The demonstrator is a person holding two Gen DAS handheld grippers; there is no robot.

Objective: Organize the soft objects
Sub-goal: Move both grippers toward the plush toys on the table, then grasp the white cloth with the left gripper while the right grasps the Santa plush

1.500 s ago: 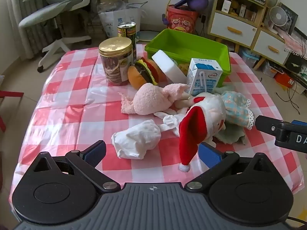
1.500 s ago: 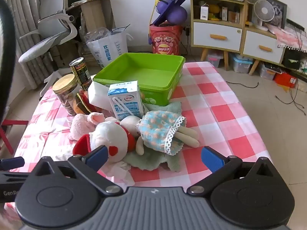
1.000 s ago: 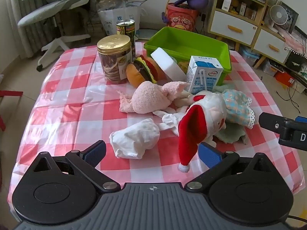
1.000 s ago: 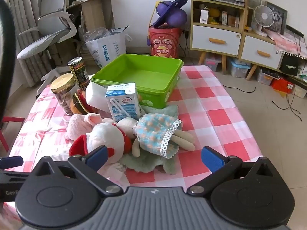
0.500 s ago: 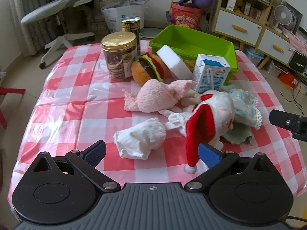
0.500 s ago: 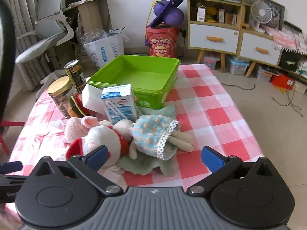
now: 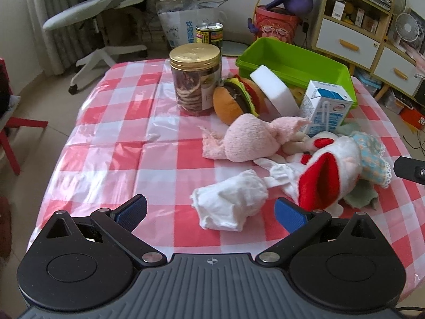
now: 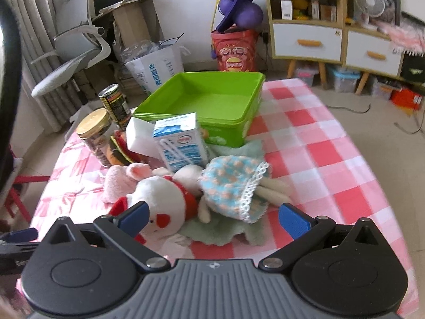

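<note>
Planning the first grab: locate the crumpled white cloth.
Left wrist view: the crumpled white cloth lies on the checked tablecloth, between the open left gripper fingers, beside the red-eared white plush.

cookie jar | can | milk carton | office chair

Two handheld grippers hover side by side, both with jaws spread wide and nothing between the blue-padded fingers. The left gripper points forward and slightly down, its black linkage arms splayed symmetrically from a ribbed grey body. The right gripper holds a matching pose, fingers parted to the same degree. Each is just visible at the edge of the other's view: the right gripper's black finger at the left wrist camera's right margin.
</note>
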